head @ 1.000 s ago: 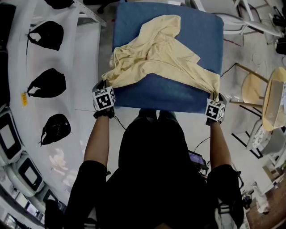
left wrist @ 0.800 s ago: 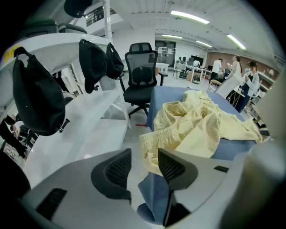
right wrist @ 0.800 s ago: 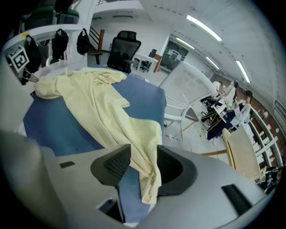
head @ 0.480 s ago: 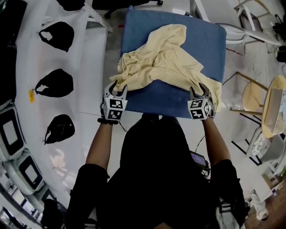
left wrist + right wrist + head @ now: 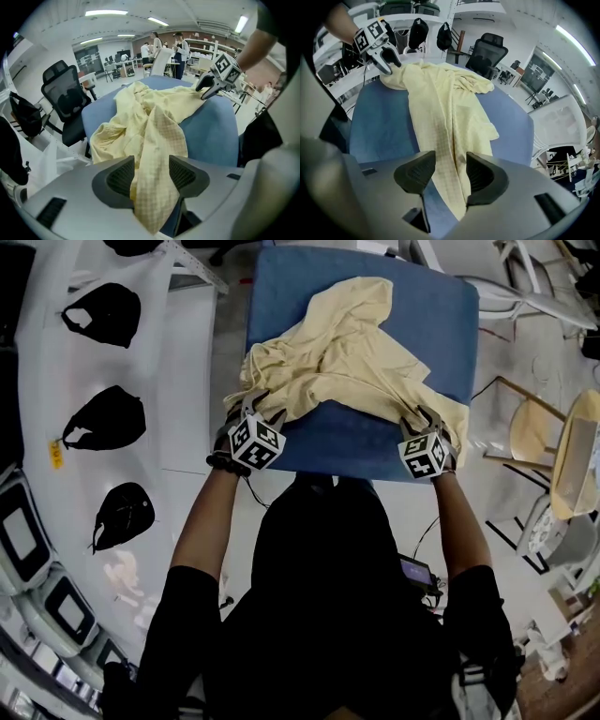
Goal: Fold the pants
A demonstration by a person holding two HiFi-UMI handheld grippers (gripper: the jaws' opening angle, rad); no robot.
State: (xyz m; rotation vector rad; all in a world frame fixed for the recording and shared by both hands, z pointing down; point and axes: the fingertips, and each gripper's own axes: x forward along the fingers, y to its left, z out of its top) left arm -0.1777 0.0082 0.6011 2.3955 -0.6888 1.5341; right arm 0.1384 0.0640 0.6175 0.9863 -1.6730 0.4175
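The pants (image 5: 347,357) are pale yellow cloth with a fine check weave. They lie unfolded and crumpled on a blue padded table (image 5: 441,315), bunched toward its left and middle, with one part trailing to the far edge. One strip runs to the near left corner and another to the near right corner.

The left gripper (image 5: 262,412) stands at the near left corner. Its jaws are apart and have just been opening; the strip of cloth lies loose between the ribbed pads (image 5: 121,176) and drapes over the table's edge. The right gripper (image 5: 419,418) stands at the near right corner. Its jaws are likewise apart and have just been opening, with the other strip between its pads (image 5: 480,174).

Each gripper carries a cube faced with black-and-white square markers. A yellow tag (image 5: 54,451) lies on the white bench (image 5: 183,381) to the left; its print is too small to read. Three black bag-like items (image 5: 103,418) rest on that bench.
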